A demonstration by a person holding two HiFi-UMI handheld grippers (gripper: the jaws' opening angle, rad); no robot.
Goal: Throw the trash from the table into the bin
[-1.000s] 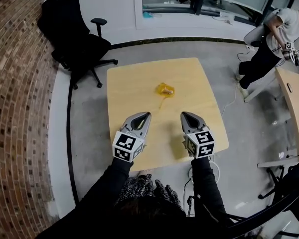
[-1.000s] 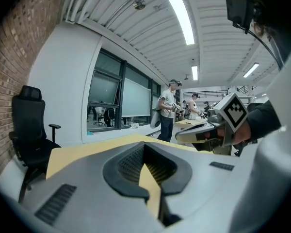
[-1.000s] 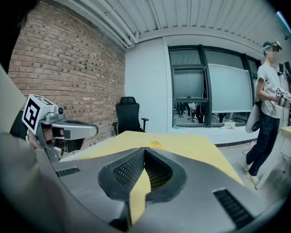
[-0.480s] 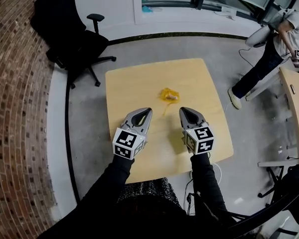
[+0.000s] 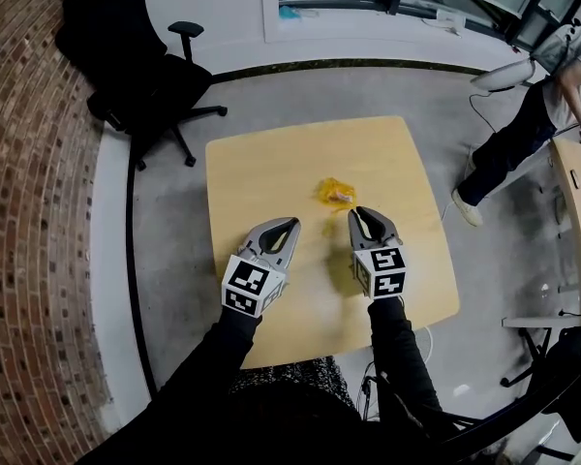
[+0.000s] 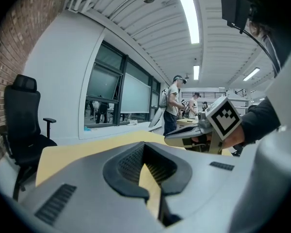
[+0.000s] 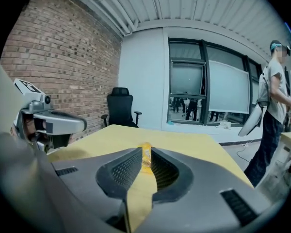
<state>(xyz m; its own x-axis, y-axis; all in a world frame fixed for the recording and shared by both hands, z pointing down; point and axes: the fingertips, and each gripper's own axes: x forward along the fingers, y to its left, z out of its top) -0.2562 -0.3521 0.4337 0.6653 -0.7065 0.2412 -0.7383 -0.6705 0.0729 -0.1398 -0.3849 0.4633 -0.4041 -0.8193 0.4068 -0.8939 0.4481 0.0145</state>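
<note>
Both grippers have come forward over the table [image 5: 271,168] — the right gripper [image 5: 360,213], jaws nearly pressed together and empty, as on the left gripper [image 5: 291,225], is just short of the table's middle, where the yellow trash [image 5: 336,193], a wrapper I think, awaits my grab.

One crumpled yellow plastic wrapper [image 5: 335,193] on one square pale wooden counter [image 5: 271,168]; one black office chair [image 5: 131,61] beside that counter
</note>
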